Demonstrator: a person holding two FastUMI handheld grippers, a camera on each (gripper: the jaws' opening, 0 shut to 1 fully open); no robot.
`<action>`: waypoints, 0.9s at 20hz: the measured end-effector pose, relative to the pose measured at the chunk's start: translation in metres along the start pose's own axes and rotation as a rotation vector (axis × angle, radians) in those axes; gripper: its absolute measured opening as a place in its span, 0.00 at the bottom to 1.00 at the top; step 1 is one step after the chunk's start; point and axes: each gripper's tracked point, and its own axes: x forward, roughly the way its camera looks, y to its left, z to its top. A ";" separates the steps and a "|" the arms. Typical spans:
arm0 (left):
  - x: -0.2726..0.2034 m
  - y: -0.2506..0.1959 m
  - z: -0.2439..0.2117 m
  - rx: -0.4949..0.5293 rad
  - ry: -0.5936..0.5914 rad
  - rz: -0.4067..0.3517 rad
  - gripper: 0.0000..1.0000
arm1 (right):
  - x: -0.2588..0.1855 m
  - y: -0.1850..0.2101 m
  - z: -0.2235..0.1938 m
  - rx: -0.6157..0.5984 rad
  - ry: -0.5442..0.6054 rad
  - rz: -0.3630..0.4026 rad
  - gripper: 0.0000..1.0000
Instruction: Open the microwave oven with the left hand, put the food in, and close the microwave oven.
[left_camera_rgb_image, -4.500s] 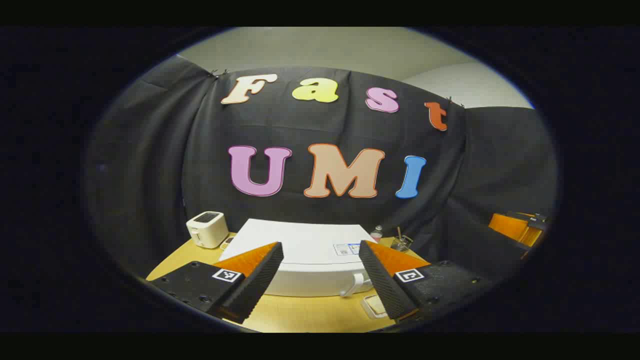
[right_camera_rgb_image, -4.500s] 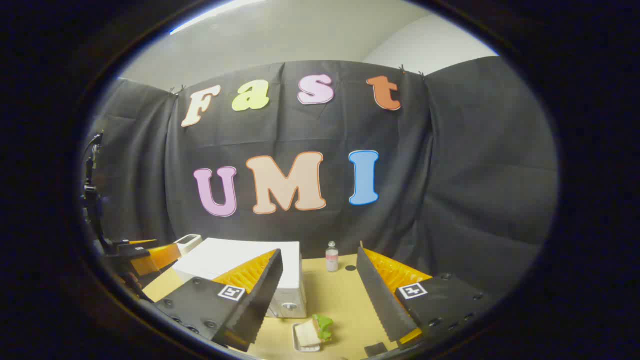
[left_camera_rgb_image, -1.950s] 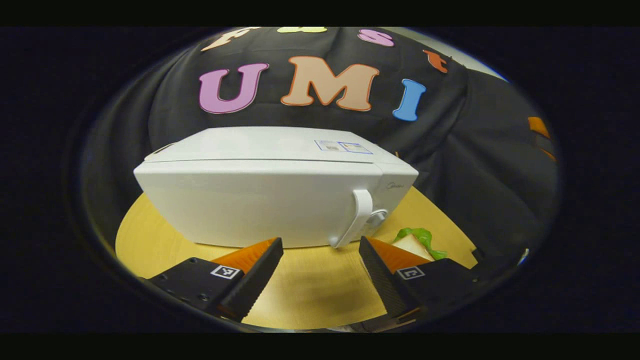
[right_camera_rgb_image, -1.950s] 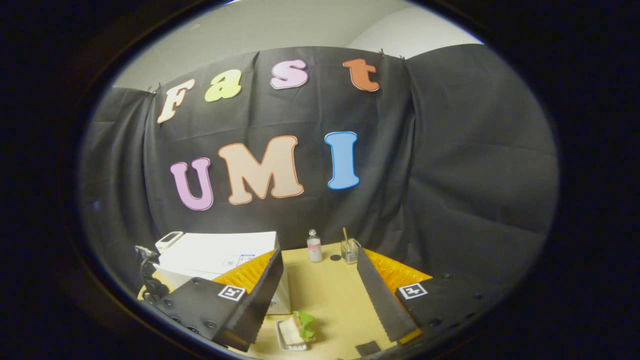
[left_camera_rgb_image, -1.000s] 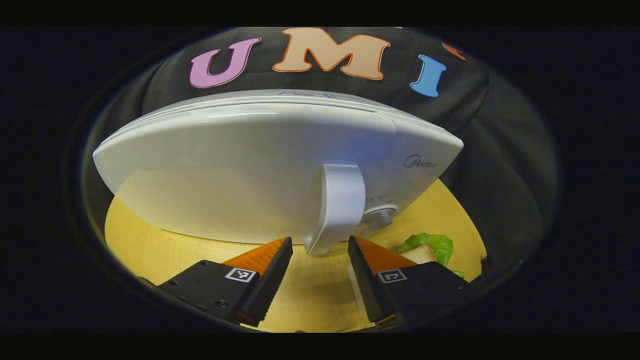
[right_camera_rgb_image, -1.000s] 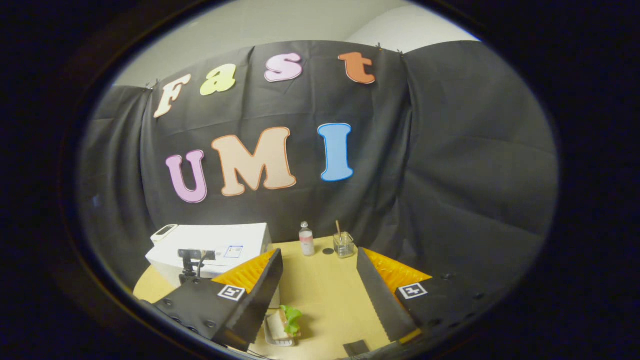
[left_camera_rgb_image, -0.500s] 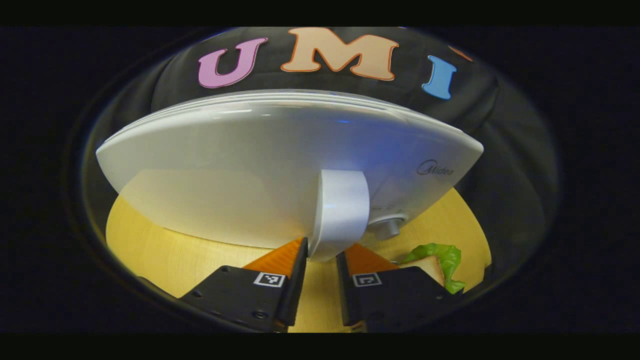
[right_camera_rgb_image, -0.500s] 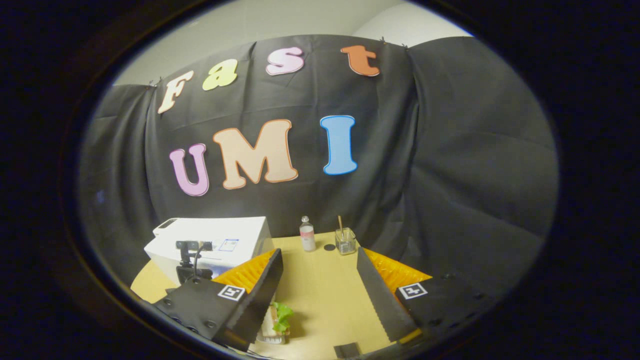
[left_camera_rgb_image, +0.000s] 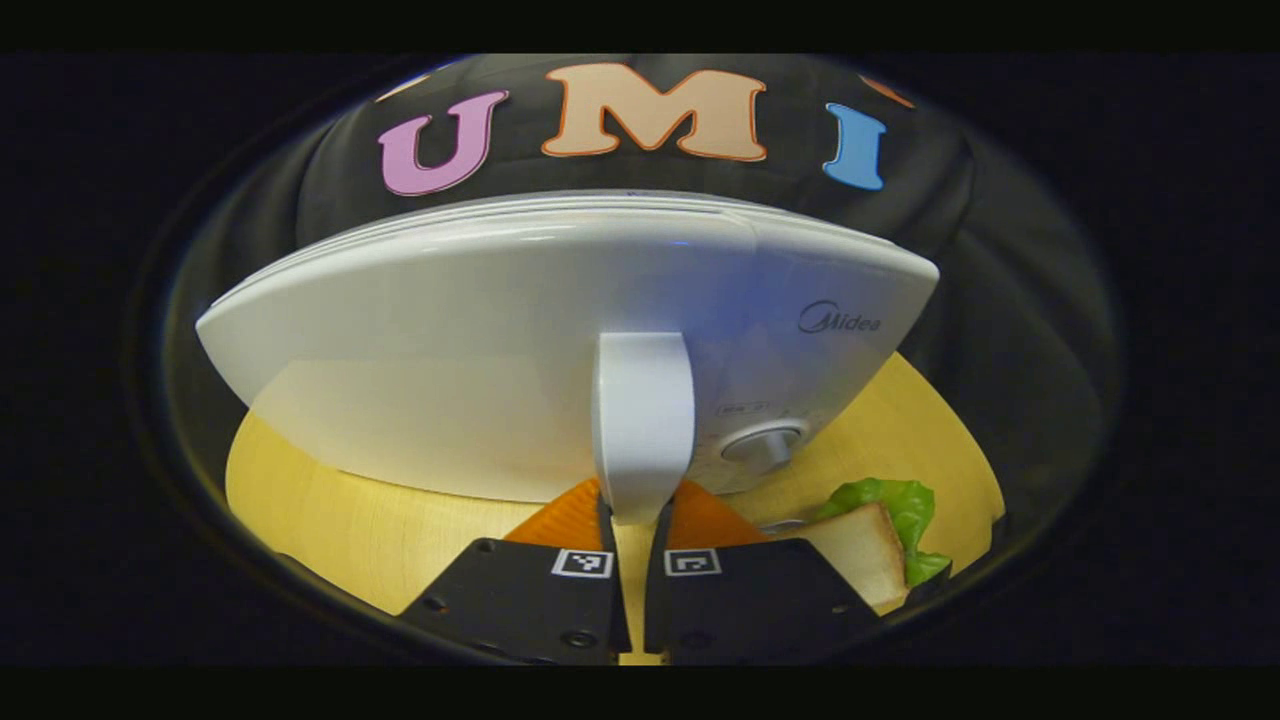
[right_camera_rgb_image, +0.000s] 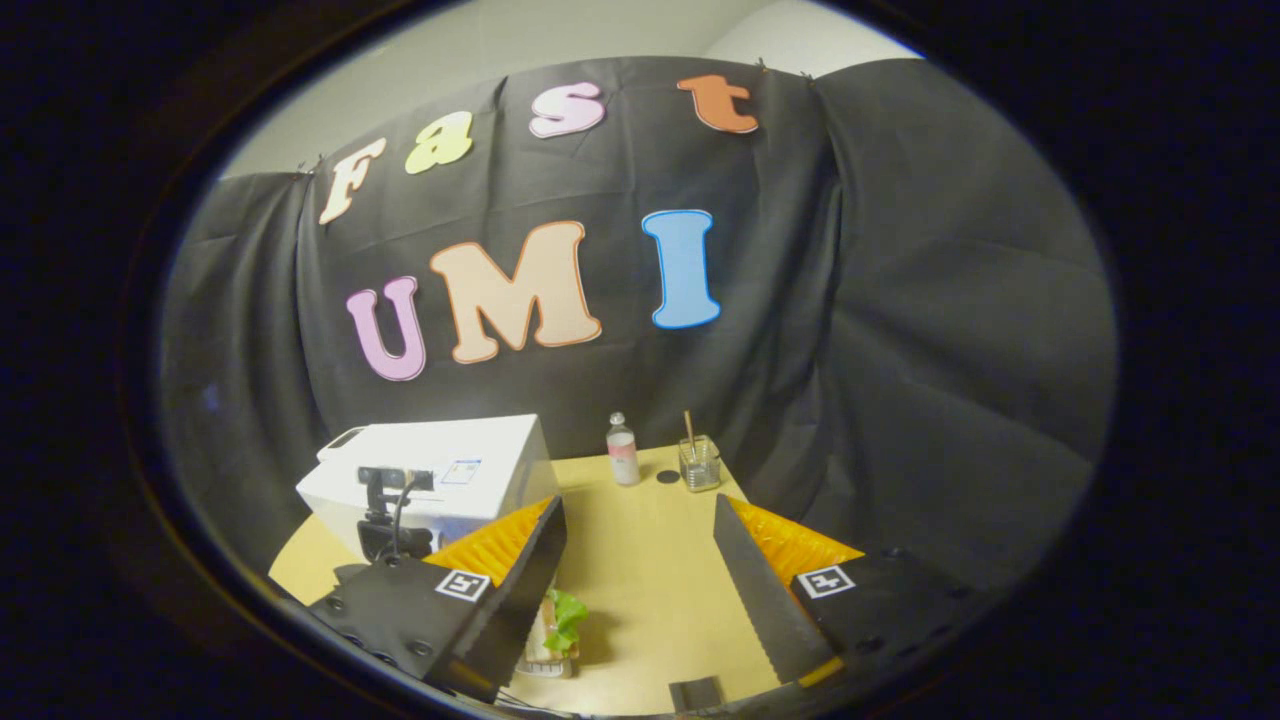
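Note:
The white microwave oven (left_camera_rgb_image: 480, 340) stands close ahead in the left gripper view, its door closed. My left gripper (left_camera_rgb_image: 632, 515) is shut on the lower end of the white door handle (left_camera_rgb_image: 643, 425), one finger on each side. To the right of the microwave lies the sandwich with green lettuce (left_camera_rgb_image: 880, 530) on the round wooden table (left_camera_rgb_image: 330, 520). In the right gripper view my right gripper (right_camera_rgb_image: 640, 560) hangs open above the table with nothing between its fingers; the microwave (right_camera_rgb_image: 450, 475) is to its left and the sandwich (right_camera_rgb_image: 560, 620) sits partly behind its left finger.
A round knob (left_camera_rgb_image: 765, 445) sits on the microwave front right of the handle. At the back of the table stand a small bottle (right_camera_rgb_image: 622, 450) and a glass with a stick (right_camera_rgb_image: 699, 462). The left gripper's camera mount (right_camera_rgb_image: 385, 510) rises before the microwave. Black cloth walls surround the table.
My left gripper came down to the microwave front and its fingers closed from wide open onto the door handle. The right gripper stayed open and drifted slightly, the sandwich sliding behind its left finger.

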 end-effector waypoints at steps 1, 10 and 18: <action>-0.001 0.000 0.000 -0.009 -0.010 -0.003 0.03 | -0.002 -0.001 -0.003 -0.005 0.004 -0.001 0.92; -0.004 -0.001 0.005 -0.034 -0.110 -0.024 0.01 | -0.026 -0.006 -0.031 -0.033 0.055 -0.011 0.95; -0.047 0.004 -0.030 -0.046 -0.141 -0.069 0.00 | -0.034 -0.005 -0.041 -0.052 0.068 -0.021 0.95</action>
